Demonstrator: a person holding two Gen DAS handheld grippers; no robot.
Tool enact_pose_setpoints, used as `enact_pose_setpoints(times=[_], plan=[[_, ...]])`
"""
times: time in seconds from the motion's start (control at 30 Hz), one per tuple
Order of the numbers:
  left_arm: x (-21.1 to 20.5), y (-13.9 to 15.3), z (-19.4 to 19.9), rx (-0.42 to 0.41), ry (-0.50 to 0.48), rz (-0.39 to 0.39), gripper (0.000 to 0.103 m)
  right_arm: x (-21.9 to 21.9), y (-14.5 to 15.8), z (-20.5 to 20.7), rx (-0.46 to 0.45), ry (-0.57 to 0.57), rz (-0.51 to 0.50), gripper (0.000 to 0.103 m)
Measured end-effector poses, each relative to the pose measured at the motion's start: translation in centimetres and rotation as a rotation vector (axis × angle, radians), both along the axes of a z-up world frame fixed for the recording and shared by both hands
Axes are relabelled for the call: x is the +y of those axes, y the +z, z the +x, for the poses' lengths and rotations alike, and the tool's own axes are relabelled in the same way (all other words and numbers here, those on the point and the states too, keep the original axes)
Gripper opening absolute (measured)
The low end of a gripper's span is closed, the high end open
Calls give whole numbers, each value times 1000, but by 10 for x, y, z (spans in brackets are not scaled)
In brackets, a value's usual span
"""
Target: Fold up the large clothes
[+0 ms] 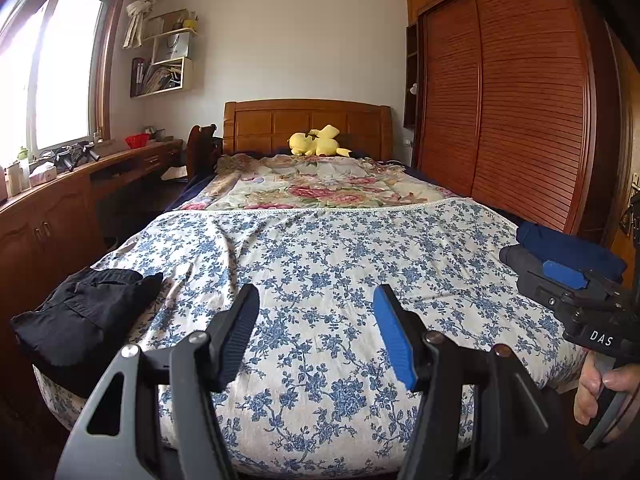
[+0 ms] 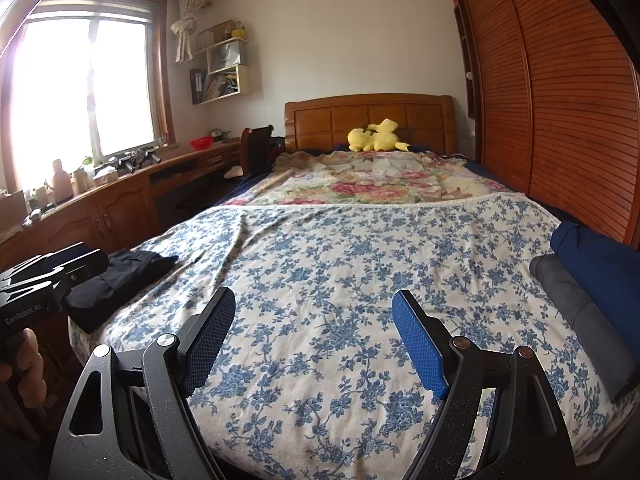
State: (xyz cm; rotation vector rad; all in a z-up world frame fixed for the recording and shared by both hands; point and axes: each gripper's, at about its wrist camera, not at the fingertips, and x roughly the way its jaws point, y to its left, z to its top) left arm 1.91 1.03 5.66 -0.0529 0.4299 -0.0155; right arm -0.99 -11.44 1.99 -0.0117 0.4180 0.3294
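A black folded garment (image 1: 80,316) lies on the bed's front left corner; it also shows in the right wrist view (image 2: 120,284). A dark blue garment (image 2: 604,268) and a grey one (image 2: 576,312) lie stacked at the bed's right edge, also in the left wrist view (image 1: 560,244). My left gripper (image 1: 316,304) is open and empty above the blue-flowered sheet (image 1: 320,256). My right gripper (image 2: 314,308) is open and empty above the same sheet (image 2: 340,260). Each gripper's body shows at the edge of the other's view.
A pink-flowered quilt (image 1: 320,188) and a yellow plush toy (image 1: 316,142) lie near the wooden headboard (image 1: 308,120). A wooden wardrobe (image 1: 508,112) runs along the right. A desk counter (image 1: 80,184) with small items stands under the window on the left.
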Motion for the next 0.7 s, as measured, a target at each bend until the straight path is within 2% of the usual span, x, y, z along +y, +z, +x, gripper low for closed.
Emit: enact_pose_setpoints(times=[0.7], plan=[[1,2,-3,-7,0,0,59,2,3,-1,-1,12,4,83]])
